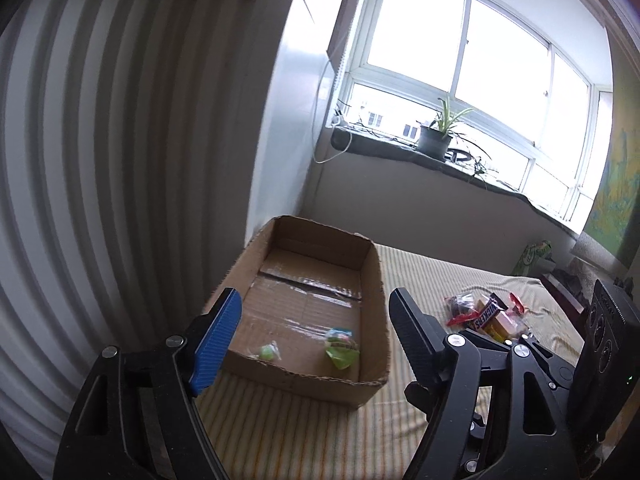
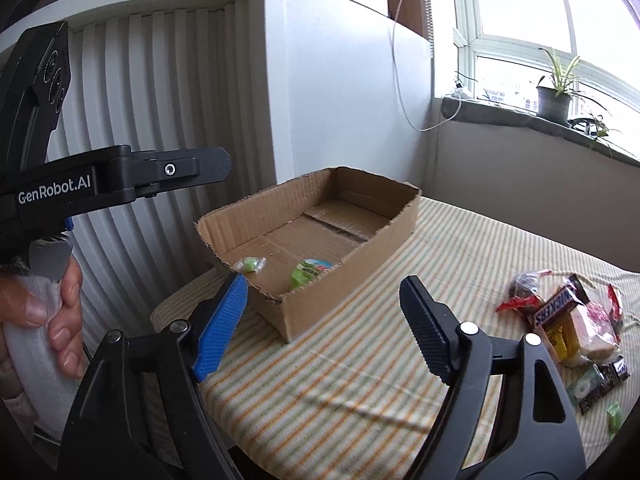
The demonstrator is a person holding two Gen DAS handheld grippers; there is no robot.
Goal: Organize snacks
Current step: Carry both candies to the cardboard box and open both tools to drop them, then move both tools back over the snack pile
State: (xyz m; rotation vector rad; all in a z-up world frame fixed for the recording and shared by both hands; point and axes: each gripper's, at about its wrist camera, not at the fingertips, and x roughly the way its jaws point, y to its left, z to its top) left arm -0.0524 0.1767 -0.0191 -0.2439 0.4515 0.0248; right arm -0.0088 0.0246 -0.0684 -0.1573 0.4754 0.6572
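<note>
1. We hold both tools with their jaws spread and nothing between them: the left gripper [image 1: 316,324] hangs over the near end of the cardboard box [image 1: 376,280], and the right gripper [image 2: 324,308] sits over the striped cloth [image 2: 360,360] beside that box.
2. 2 snacks already lie in the box: a small green wrapped candy [image 1: 267,352] and a green jelly cup [image 1: 341,350], both near the front wall.
3. The rest wait in a pile [image 2: 568,320] on the cloth, well apart from the box, with a Snickers bar [image 2: 560,300] on top, a red wrapped candy [image 2: 516,303] at its edge and a mint pack [image 2: 600,388] nearer us.
4. We judge these pieces light. The Snickers bar looks firm enough to pinch across its short width; the loose film wrappers look slick and crinkly, so a grip on the body rather than the twisted ends seems safer.
5. The jelly cup would likely crush or pop if squeezed hard.
6. The cloth is soft and rumpled, so pads may snag it when reaching low.
7. The room is bright, with a large window [image 1: 460,60], a potted plant [image 1: 436,136] on the sill, and a ribbed white panel [image 1: 100,160] beside the box.
</note>
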